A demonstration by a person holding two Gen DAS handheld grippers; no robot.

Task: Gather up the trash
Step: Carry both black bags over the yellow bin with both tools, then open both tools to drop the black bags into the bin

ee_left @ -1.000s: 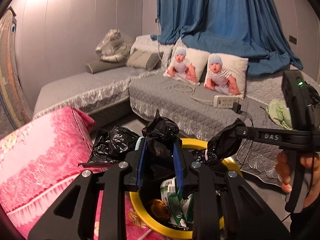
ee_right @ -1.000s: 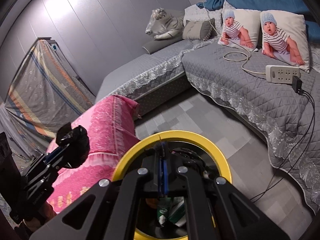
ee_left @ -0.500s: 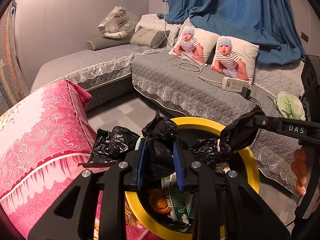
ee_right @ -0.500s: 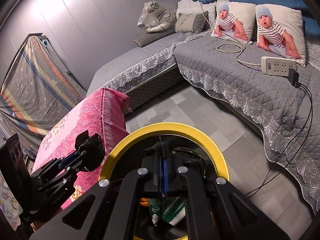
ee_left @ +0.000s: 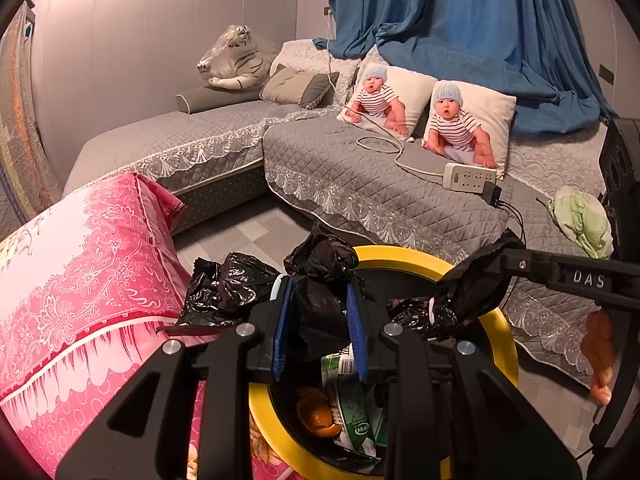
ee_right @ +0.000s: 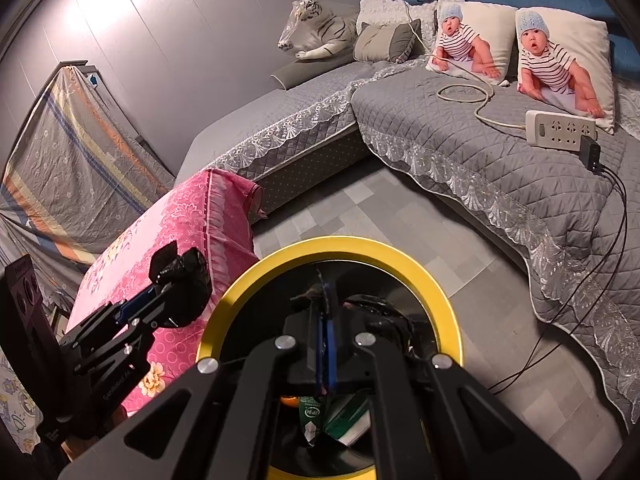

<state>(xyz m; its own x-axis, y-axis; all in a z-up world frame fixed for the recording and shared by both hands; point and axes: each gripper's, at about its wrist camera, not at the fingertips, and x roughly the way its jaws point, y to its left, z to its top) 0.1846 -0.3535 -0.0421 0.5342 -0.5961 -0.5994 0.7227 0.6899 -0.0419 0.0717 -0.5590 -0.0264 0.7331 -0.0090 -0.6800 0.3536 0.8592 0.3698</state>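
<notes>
A round bin with a yellow rim (ee_left: 404, 254) (ee_right: 280, 256) stands on the floor below both grippers. A black trash bag (ee_left: 320, 316) lines it. My left gripper (ee_left: 318, 332) is shut on a bunched part of the bag's edge at the bin's near-left side; it also shows in the right wrist view (ee_right: 180, 288). My right gripper (ee_right: 324, 344) is shut on a thin fold of the bag; in the left wrist view (ee_left: 476, 280) it holds the bag's right edge. Inside the bin lie a green carton (ee_left: 356, 408) and orange peel (ee_left: 316, 420).
A pink floral cushion (ee_left: 80, 272) (ee_right: 168, 240) sits against the bin's left side. A grey quilted sofa (ee_left: 360, 184) runs behind, with a power strip (ee_left: 470, 176) and black cables (ee_right: 568, 320) trailing to the floor. A green object (ee_left: 584, 220) lies on the sofa at right.
Both grippers have risen and pulled back slightly with the bag edges held. More of the bin's inside and the floor shows.
</notes>
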